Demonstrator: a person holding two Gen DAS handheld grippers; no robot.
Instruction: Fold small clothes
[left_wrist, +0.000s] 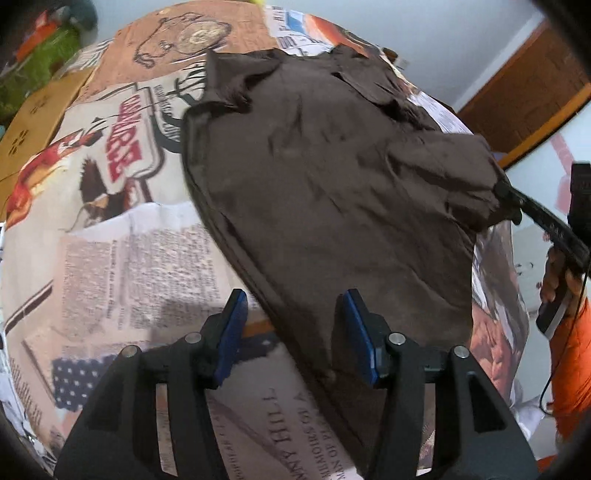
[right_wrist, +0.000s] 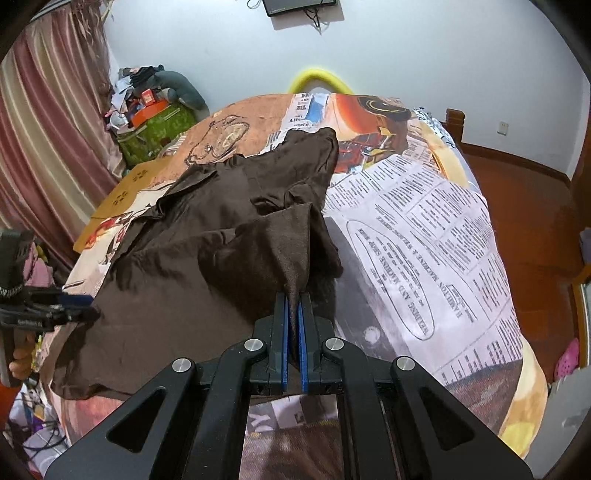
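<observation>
Garment: a dark brown shirt (left_wrist: 325, 177) with a collar and short sleeves, lying on a bed
Long axis: in the left wrist view it runs from the hem, near the camera, up and away to the collar at the far end; the collar end points away from the person
Look: plain brown cloth, matte, creased all over; a stitched hem runs along its left edge in the left wrist view; the far sleeve lies crumpled and partly folded back
Lifted part: in the right wrist view one side of the shirt (right_wrist: 207, 236) is pulled up off the bed into a peaked fold, while the rest lies flat and spread
Bed cover: a sheet (right_wrist: 436, 236) printed with newspaper text and pictures lies under the shirt
Right hand-held gripper (right_wrist: 294, 314): clenched on the peak of the lifted fold, cloth pinched between its blue pads; in the left wrist view it (left_wrist: 508, 199) grips the shirt's right edge
Left hand-held gripper (left_wrist: 295, 314): released, blue pads apart, nothing pressed between them, poised over the near hem; in the right wrist view it (right_wrist: 81, 306) sits at the shirt's left edge
Person: a hand (left_wrist: 554, 277) and orange sleeve (left_wrist: 572, 362) behind the right tool
</observation>
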